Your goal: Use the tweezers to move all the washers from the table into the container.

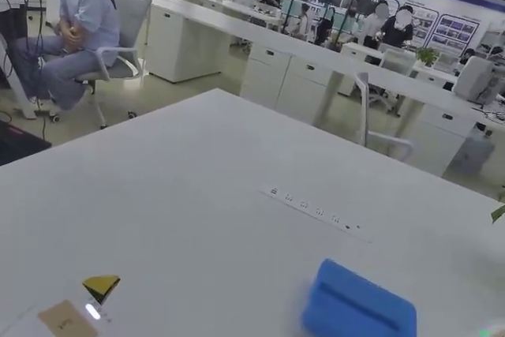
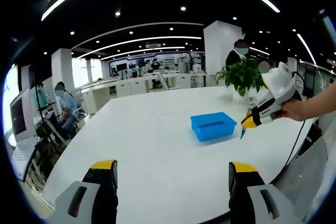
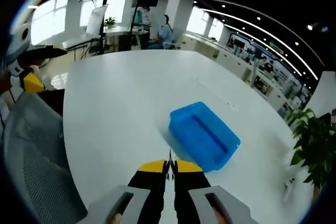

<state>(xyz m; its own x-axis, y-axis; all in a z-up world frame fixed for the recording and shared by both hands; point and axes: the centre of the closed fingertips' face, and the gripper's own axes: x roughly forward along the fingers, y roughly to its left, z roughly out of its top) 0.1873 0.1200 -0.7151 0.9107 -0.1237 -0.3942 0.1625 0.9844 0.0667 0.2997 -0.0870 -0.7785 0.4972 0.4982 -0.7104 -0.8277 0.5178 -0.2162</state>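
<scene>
The blue container [image 1: 359, 305] sits on the white table [image 1: 197, 195], near its front right in the head view. My right gripper [image 3: 169, 167] is shut on thin metal tweezers [image 3: 169, 157], whose tips point at the blue container [image 3: 203, 135] just ahead. In the left gripper view, the right gripper [image 2: 251, 120] hangs to the right of the container [image 2: 212, 125], tweezers [image 2: 242, 132] pointing down. My left gripper [image 2: 172, 169] is open with nothing between its jaws, well back from the container. A gripper's yellow tip [image 1: 101, 286] pokes in at the bottom left of the head view.
A power strip [image 1: 316, 211] is set into the table beyond the container. A potted plant [image 2: 242, 77] stands at the table's far end. A mesh chair [image 3: 37, 150] is beside the table's near edge. A person sits on a chair [image 1: 79, 29] past the table.
</scene>
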